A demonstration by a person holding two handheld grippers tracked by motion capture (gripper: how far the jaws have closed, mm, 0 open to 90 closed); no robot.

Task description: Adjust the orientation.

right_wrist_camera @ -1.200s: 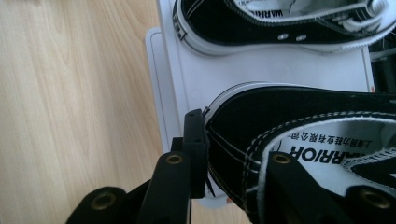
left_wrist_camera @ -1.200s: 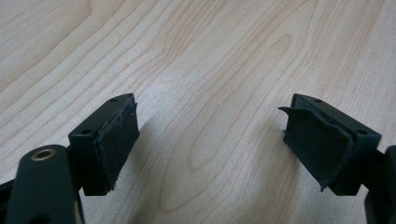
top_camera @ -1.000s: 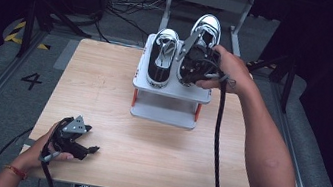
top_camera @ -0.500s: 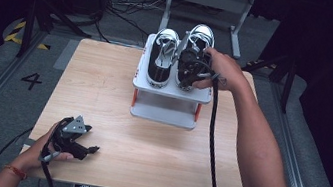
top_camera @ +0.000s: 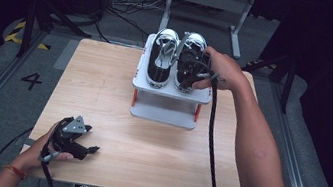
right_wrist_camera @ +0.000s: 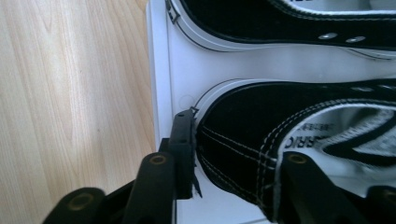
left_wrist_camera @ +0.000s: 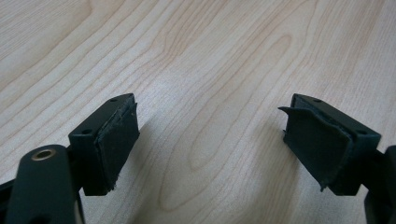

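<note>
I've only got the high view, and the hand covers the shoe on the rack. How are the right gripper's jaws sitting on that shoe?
Observer: The right gripper straddles the heel wall of the shoe, with one jaw outside and one down inside.
Operator: Is it clamped?
Observer: The jaws have just been opening with the heel wall between them. The outer pad looks barely off the heel.
Operator: And what's between the left jaws?
Observer: Nothing. The left gripper has its jaws wide apart over the bare wooden table.
</note>
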